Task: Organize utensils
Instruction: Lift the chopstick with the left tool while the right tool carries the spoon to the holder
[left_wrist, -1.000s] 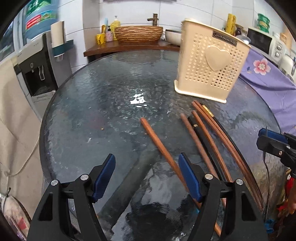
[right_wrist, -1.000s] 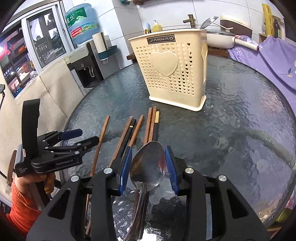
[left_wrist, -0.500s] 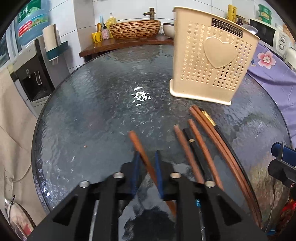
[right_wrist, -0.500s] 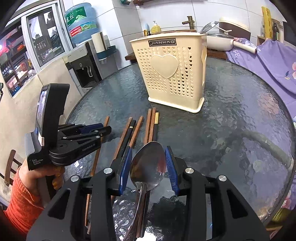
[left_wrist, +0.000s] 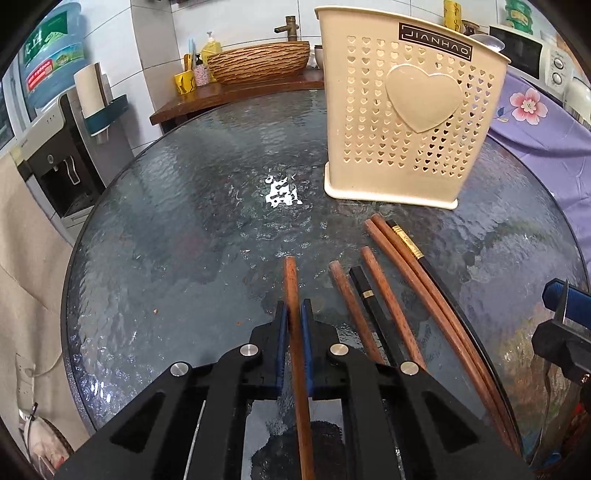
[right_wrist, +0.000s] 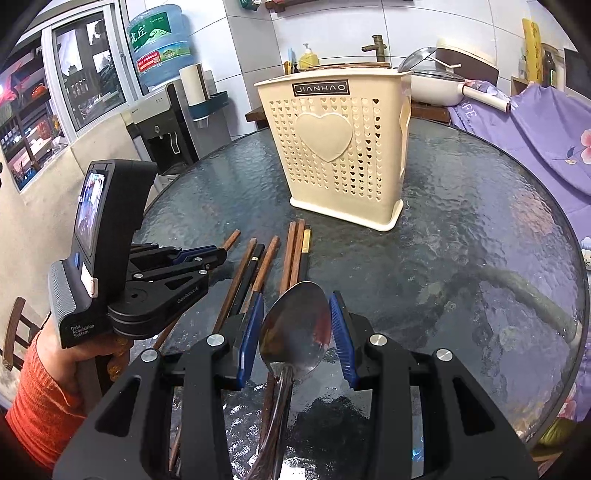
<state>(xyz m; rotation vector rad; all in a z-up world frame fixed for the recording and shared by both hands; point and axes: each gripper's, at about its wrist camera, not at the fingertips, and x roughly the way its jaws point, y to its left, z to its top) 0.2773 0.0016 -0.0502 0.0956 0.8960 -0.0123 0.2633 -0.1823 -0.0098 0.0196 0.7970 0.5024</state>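
Note:
My left gripper (left_wrist: 294, 306) is shut on a brown wooden chopstick (left_wrist: 291, 280) that points toward the cream perforated utensil holder (left_wrist: 402, 110); it also shows in the right wrist view (right_wrist: 212, 256). Several more chopsticks (left_wrist: 388, 295), brown and black, lie on the glass to its right. My right gripper (right_wrist: 297, 299) is shut on a metal spoon (right_wrist: 295, 328), bowl forward, above the chopsticks (right_wrist: 291, 251). The holder (right_wrist: 336, 147) stands upright beyond them.
The round textured glass table (left_wrist: 184, 221) carries everything. A water dispenser (left_wrist: 59, 155) stands at the left, a wooden counter with a woven basin (left_wrist: 258, 66) behind, and purple cloth (left_wrist: 535, 122) at the right. A pot (right_wrist: 436, 85) sits behind the holder.
My left gripper came down and forward, closed on the leftmost chopstick and turned it to point straight ahead. My right gripper still holds the spoon in about the same place.

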